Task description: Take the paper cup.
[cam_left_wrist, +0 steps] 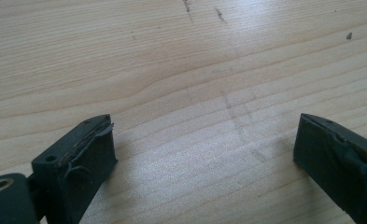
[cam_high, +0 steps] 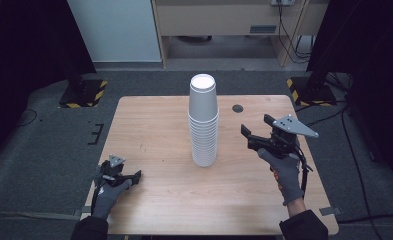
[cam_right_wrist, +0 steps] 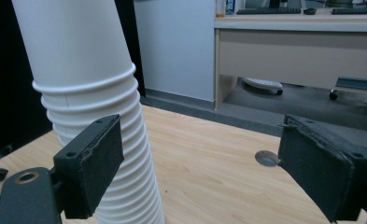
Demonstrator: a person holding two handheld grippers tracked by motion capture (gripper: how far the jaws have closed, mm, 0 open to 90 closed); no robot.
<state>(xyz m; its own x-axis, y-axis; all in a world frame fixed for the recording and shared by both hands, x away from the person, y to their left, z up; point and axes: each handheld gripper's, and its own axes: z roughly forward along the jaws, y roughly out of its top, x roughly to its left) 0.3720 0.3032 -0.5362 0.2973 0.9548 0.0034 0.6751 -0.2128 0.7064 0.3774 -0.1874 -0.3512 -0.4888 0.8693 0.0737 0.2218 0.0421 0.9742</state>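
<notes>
On the middle of the wooden table (cam_high: 154, 125) stands a tall stack of white paper cups (cam_high: 203, 120), upside down, one nested over the next, the rims forming a ribbed column below the smooth top cup. The stack is upright and nothing touches it.

At the near left corner of the table, the left gripper (cam_high: 132, 176) sits low over the wood in a gloved left hand (cam_high: 107, 194), pointing toward the table's middle and well apart from the cups. Its own camera looks down on bare wood grain with a few faint scuff marks, and its jaws stand wide apart with nothing between them.

To the right of the stack, the right gripper (cam_high: 247, 137) is held above the table in a gloved right hand (cam_high: 285, 175), its jaws aimed toward the cups but apart from them. From its camera, the stack (cam_right_wrist: 92, 93) rises just beyond the left jaw, and the jaws are spread wide and hold nothing. A small round hole (cam_high: 237, 108) lies in the tabletop beyond the right gripper, near the far edge. Behind the table stands a desk (cam_right_wrist: 302, 42).
</notes>
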